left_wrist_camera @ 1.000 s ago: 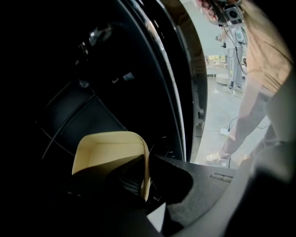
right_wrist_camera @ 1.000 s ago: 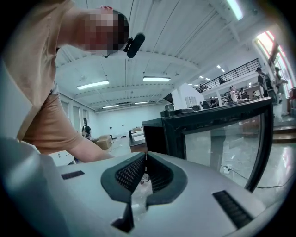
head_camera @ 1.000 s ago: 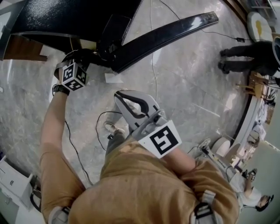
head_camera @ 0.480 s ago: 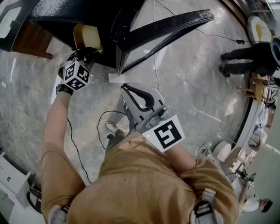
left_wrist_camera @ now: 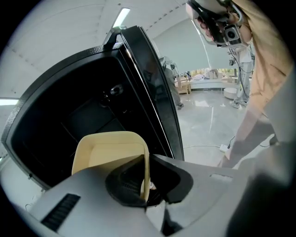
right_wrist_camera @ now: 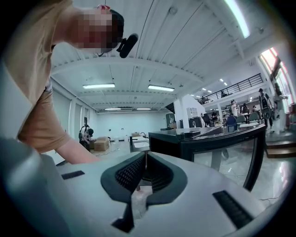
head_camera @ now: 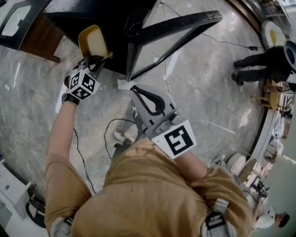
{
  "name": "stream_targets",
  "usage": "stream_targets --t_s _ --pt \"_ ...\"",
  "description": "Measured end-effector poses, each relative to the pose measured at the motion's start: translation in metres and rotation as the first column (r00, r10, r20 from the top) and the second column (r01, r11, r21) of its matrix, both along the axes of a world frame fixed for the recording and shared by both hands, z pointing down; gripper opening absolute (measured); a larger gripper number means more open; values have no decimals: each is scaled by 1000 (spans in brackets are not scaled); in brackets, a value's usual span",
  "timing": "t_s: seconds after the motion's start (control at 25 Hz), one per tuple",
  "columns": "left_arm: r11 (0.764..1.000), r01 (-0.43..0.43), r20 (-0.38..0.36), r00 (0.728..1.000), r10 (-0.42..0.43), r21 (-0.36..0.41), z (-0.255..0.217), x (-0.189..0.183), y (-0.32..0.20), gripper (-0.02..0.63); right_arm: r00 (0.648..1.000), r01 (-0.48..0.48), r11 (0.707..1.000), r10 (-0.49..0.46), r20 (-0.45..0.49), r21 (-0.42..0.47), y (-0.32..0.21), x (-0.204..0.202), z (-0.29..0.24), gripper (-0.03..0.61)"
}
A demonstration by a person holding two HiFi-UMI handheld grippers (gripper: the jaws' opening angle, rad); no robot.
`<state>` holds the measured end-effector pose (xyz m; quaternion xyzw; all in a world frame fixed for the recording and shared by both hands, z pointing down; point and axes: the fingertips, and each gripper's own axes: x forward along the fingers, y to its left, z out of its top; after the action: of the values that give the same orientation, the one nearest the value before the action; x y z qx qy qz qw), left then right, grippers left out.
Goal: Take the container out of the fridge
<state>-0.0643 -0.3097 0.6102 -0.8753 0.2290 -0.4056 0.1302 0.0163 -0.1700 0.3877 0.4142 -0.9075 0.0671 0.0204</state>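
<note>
A cream-yellow container point(head_camera: 92, 41) hangs just outside the black fridge point(head_camera: 88, 14), whose door point(head_camera: 175, 30) stands open to the right. My left gripper point(head_camera: 95, 60) is shut on the container's near wall. In the left gripper view that thin wall point(left_wrist_camera: 146, 176) stands pinched between the jaws, the container point(left_wrist_camera: 108, 148) is tilted, and the dark fridge interior point(left_wrist_camera: 69, 111) lies behind it. My right gripper point(head_camera: 134, 91) hangs in front of my chest, shut and empty. In its own view the right gripper point(right_wrist_camera: 145, 156) has its jaws closed on nothing.
The open door point(left_wrist_camera: 155, 92) stands right of the container. A white scrap point(head_camera: 123, 84) and cables point(head_camera: 108, 132) lie on the marble floor. A person point(head_camera: 263, 60) stands at the far right. A wooden panel point(head_camera: 39, 41) is left of the fridge.
The left gripper has pulled back and drawn the cream container out of the fridge into view. The right gripper has stayed almost where it was.
</note>
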Motion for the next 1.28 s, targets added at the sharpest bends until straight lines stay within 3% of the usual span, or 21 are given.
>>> stream_targets --t_s 0.68,0.88,1.08,1.28 --pt "987 158 -184 972 -149 38 -67 -31 61 18 1000 2 996 -2 5 92 40 -1 -43 6" --pt "972 231 -288 934 -212 33 -99 -39 79 18 1000 11 994 -12 3 106 51 -3 -49 6" --pt "954 293 -321 911 -258 63 -119 -57 101 18 1000 24 992 -25 2 120 63 -6 -57 6" --pt "925 378 -394 856 -336 32 -136 -80 123 18 999 41 988 -41 2 147 74 -10 -68 6"
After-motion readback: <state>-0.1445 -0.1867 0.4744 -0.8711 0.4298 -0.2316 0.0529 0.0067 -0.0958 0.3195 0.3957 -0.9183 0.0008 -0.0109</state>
